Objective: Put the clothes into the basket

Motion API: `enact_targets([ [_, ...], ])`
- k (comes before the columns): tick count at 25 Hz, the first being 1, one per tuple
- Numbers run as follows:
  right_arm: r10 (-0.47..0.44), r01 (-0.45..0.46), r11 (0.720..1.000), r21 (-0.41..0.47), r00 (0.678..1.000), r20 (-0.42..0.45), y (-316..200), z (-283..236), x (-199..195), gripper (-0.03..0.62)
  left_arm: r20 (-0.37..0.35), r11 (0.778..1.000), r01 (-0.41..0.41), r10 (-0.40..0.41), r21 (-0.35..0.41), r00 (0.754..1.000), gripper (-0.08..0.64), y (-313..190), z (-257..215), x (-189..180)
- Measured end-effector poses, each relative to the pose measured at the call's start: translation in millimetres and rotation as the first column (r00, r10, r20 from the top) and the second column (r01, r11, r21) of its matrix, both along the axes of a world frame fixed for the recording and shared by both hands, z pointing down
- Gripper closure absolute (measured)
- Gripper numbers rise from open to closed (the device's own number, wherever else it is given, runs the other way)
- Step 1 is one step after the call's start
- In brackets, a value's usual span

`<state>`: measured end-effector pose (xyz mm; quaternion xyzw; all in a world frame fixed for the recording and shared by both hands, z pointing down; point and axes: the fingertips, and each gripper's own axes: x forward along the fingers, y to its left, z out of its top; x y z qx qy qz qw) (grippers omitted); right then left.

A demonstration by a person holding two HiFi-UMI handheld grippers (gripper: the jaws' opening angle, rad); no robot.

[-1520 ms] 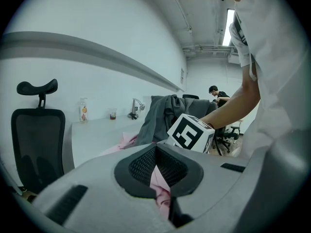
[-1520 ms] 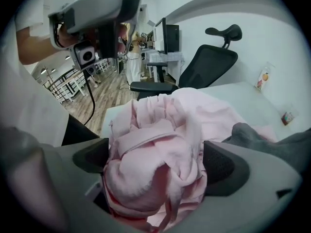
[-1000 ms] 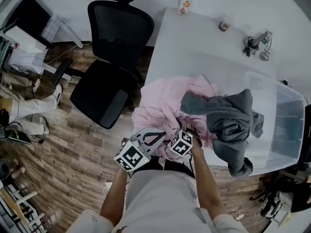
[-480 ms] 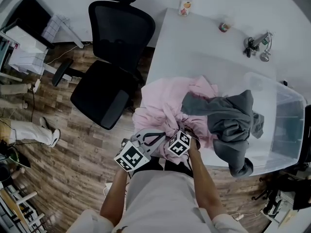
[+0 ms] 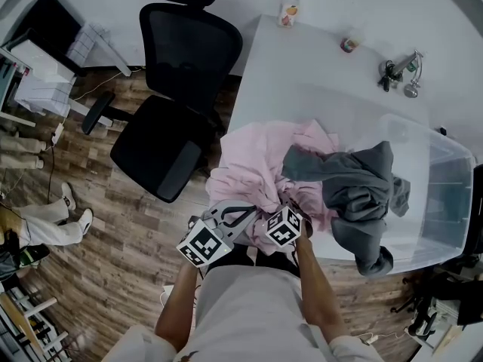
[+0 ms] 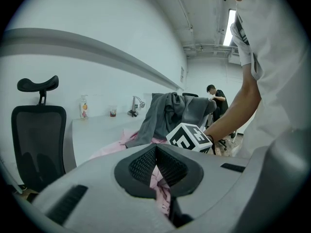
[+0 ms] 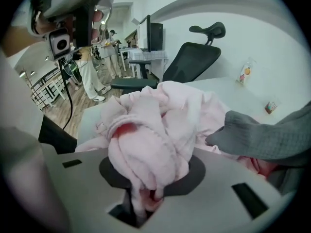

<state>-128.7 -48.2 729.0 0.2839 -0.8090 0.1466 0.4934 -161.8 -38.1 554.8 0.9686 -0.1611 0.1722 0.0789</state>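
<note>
1. Since the earlier frames, the right gripper [image 7: 148, 195] is found shifted slightly toward the person; its jaws have just been closing, and a thick fold of the pink garment [image 5: 253, 161] is now pinched between them
2. No shift is noted in the left gripper [image 6: 158, 176]; its jaws are drawn together at the tips, with cloth of the same pink garment clamped between the pads
3. Both grippers are held side by side at the near edge of the white table [image 5: 302, 66], close to the person's body
4. The pink garment is recorded as heaped on that near edge, outside the basket [image 5: 445, 179] and just beside its left wall
5. The grey garment [image 5: 355, 187] is seen draped over the basket's left rim, with part lying on the pink garment and part hanging down the near side
6. The basket is noted as a clear plastic bin standing at the table's right end
7. A bottle [image 5: 287, 6] and a small cup [image 5: 348, 42] are observed at the far edge of the table, well apart from the clothes
8. A black office chair [image 5: 181, 74] is placed left of the table; a bystander's legs [image 5: 49, 225] at the left edge are found lower in the head view than before
</note>
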Motion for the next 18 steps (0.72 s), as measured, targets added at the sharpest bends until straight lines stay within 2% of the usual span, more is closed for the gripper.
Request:
enact_targets([
  [9,0.041,-0.053,0.994,0.090,0.990,0.131,-9,-62,1,0.480,-0.016,0.999,-0.005,0.006,0.032,1.000,0.555,-7,-17,6],
  [18,0.078,-0.130,0.970,0.204,0.967,0.243,-21,-134,8,0.480,-0.040,0.995,-0.043,0.047,0.090,0.998,0.555,-15,-50,22],
])
